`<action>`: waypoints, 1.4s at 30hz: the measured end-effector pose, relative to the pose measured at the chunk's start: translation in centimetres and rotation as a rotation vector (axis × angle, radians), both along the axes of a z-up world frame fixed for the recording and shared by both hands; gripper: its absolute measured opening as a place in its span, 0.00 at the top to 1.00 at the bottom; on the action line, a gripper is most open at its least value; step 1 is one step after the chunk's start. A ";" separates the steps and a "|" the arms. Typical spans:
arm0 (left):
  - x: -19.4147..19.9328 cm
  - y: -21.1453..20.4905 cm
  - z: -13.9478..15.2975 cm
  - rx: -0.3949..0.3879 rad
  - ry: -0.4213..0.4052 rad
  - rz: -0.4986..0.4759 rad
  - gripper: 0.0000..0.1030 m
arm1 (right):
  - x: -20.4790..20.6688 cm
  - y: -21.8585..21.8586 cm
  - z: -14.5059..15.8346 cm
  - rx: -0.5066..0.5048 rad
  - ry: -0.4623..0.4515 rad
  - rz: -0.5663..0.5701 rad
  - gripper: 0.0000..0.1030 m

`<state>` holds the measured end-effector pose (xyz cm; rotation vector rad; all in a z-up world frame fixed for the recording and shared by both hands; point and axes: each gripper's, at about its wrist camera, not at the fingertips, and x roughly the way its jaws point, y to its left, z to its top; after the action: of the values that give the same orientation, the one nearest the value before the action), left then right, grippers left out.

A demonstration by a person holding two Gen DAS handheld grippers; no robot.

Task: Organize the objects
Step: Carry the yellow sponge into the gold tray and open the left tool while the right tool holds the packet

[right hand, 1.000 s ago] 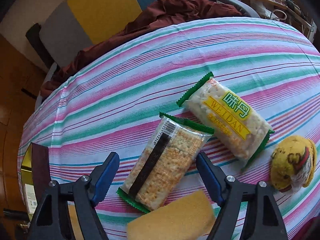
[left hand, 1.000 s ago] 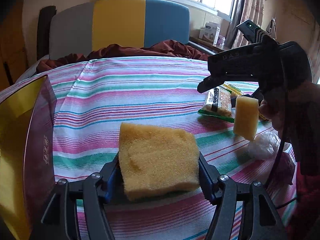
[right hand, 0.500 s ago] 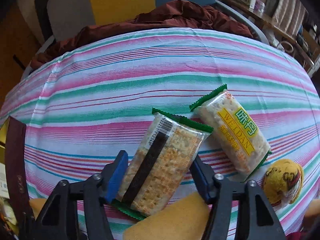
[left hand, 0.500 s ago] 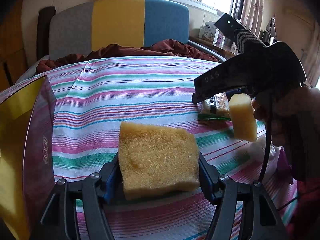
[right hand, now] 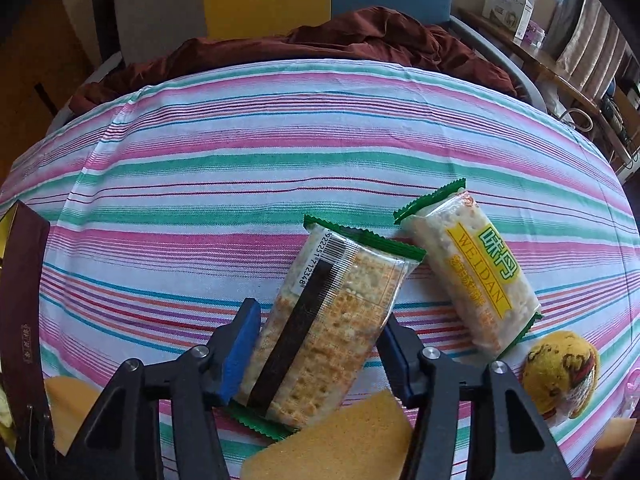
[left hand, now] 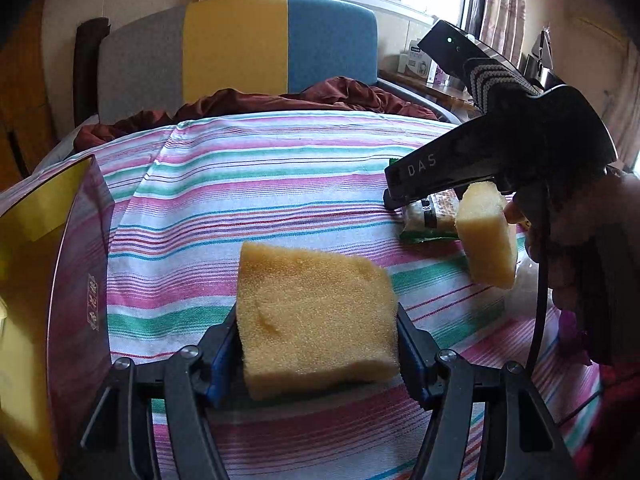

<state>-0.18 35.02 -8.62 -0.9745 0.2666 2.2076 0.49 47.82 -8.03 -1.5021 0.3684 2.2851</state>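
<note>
the cracker packet point(right hand: 324, 328), barcode side up with a dark strip down its length, lies on the striped cloth point(right hand: 240, 160) of the counter, and the right gripper point(right hand: 316, 344) has its jaws narrowed around the packet's lower half, blue pads touching or nearly touching both long edges. just beside it to the right lies a second packet point(right hand: 472, 276) with a yellow "weidan" label, their green crimped ends close together. a yellow knitted ball point(right hand: 560, 372) sits near that packet's lower end. in the left wrist view the left gripper point(left hand: 318, 344) has its jaws closed on a yellow sponge point(left hand: 316, 320), squeezing it from both sides above the cloth. a second, smaller sponge piece point(left hand: 488, 236) is at the underside of the right gripper's body, by the person's fingers. a gold and maroon box point(left hand: 60, 280) stands at the left edge of the counter. behind the counter are a dark red blanket point(left hand: 280, 100) and a grey, yellow and blue headboard point(left hand: 240, 44).
</note>
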 end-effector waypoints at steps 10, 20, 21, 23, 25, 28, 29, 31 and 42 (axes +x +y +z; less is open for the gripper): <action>0.0 0.0 0.0 -0.010 0.011 0.006 0.38 | -1.1 -1.5 0.0 0.055 -0.008 0.038 0.46; 0.8 -0.9 0.9 -0.051 0.006 0.006 0.42 | -1.4 -1.1 -0.2 0.068 -0.002 0.050 0.46; 0.9 -1.5 1.6 -0.036 -0.012 0.011 0.42 | -1.7 -0.9 -0.4 0.069 -0.002 0.051 0.47; 1.1 -3.0 4.0 0.012 -0.005 0.015 0.42 | -1.7 -1.0 -0.3 0.076 -0.002 0.053 0.47; 0.8 -4.9 7.0 0.058 0.012 0.017 0.41 | -1.5 -1.4 -0.2 0.084 -0.002 0.056 0.47; -1.3 -8.8 10.7 0.101 0.018 0.063 0.40 | -1.5 -1.6 -0.1 0.096 -0.001 0.057 0.47; -2.5 -10.2 11.4 0.098 0.010 0.077 0.40 | -1.5 -1.7 -0.1 0.101 -0.002 0.057 0.47; -5.2 -13.1 12.2 0.082 -0.001 0.134 0.40 | -1.6 -1.8 -0.1 0.109 -0.002 0.057 0.47; -18.9 -26.6 8.7 -0.043 -0.111 0.468 0.40 | -1.5 -2.5 0.0 0.129 -0.007 0.063 0.47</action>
<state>-19.13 8.41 0.10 -1.2817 0.0339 2.5587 -1.02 45.36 -7.98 -1.4769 0.1703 2.3035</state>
